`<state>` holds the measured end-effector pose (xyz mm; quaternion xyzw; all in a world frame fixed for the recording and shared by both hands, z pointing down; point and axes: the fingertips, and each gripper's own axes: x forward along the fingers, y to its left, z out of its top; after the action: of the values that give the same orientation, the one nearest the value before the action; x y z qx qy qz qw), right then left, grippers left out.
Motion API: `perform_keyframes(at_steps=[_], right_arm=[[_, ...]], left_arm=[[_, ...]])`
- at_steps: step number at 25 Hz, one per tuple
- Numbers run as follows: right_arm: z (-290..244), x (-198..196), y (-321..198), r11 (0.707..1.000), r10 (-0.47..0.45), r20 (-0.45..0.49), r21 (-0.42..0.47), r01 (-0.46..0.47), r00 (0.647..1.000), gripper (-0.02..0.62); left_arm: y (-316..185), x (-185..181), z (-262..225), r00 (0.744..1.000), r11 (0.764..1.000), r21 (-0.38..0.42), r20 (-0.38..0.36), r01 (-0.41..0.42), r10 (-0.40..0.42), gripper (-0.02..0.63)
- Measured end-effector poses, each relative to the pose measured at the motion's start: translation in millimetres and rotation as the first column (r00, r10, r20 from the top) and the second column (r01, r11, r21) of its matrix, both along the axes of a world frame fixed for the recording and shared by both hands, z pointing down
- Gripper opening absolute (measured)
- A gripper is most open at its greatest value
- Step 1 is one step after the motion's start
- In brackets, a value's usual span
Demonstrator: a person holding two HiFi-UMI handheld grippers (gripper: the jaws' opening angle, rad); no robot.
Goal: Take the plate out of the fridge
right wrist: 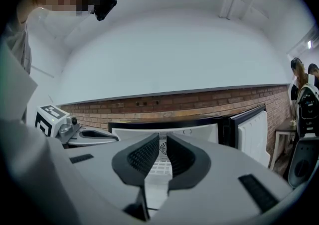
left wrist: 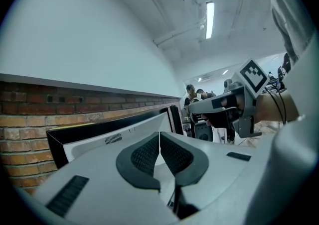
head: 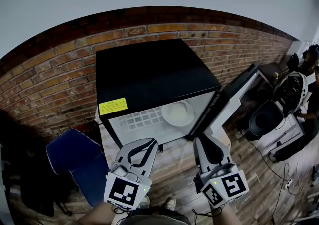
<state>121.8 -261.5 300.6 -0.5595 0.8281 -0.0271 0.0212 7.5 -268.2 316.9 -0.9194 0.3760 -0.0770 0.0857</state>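
Between the ribbed black pads (left wrist: 145,154) of the left gripper (left wrist: 159,135) nothing sits; its grey jaws are pressed tip to tip. The right gripper (right wrist: 163,140) is likewise closed and empty, its pads all but meeting. Both point level at the fridge (head: 149,67), side by side and apart from each other, just short of its open front. The plate (head: 178,113), round, white and shallow, lies inside on a white wire shelf (head: 141,118), toward the right wall, beyond the two grippers and touched by neither. The fridge is a black box with a flat matt top, a pale lining and a yellow label (head: 113,105) on its upper front edge. Its door (head: 235,92) stands swung wide to the right, so the whole front gapes toward the grippers. A red brick wall (head: 55,67) runs behind under white plaster; a blue chair (head: 75,155) stands close on the left, and wood planks cover the floor (head: 259,176).
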Motion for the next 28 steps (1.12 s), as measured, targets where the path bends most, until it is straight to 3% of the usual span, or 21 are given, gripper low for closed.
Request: perform_keyframes(at_steps=[3,5,11,17,28], right_arm=[[1.7,8.8,-16.1,1.000,0.002,-0.005,-0.010,-0.002,1.000,0.047],[5.6,15.1,-27.0,0.999,0.009,0.017,-0.031,-0.009,1.000,0.103],[31.4,35.5,-55.2,0.992,0.060,0.192,-0.122,-0.037,0.980,0.163],[60.8,49.2,-80.6,0.976,0.127,0.292,-0.206,-0.067,0.948,0.175],[121.0,61.3,-111.5,0.939,0.201,0.446,-0.340,-0.042,0.872,0.175]], left_arm=[[-9.0,4.4,-2.3,1.000,1.000,0.004,-0.001,0.008,-0.008,0.021],[-16.2,8.4,-2.7,1.000,1.000,0.007,-0.001,0.011,-0.011,0.021],[-34.5,23.3,1.9,1.000,1.000,0.008,0.005,0.011,-0.011,0.021],[-57.3,32.4,19.0,1.000,1.000,-0.012,0.019,0.012,-0.011,0.021],[-82.3,47.0,55.1,0.999,0.998,-0.067,0.052,0.008,-0.004,0.021]])
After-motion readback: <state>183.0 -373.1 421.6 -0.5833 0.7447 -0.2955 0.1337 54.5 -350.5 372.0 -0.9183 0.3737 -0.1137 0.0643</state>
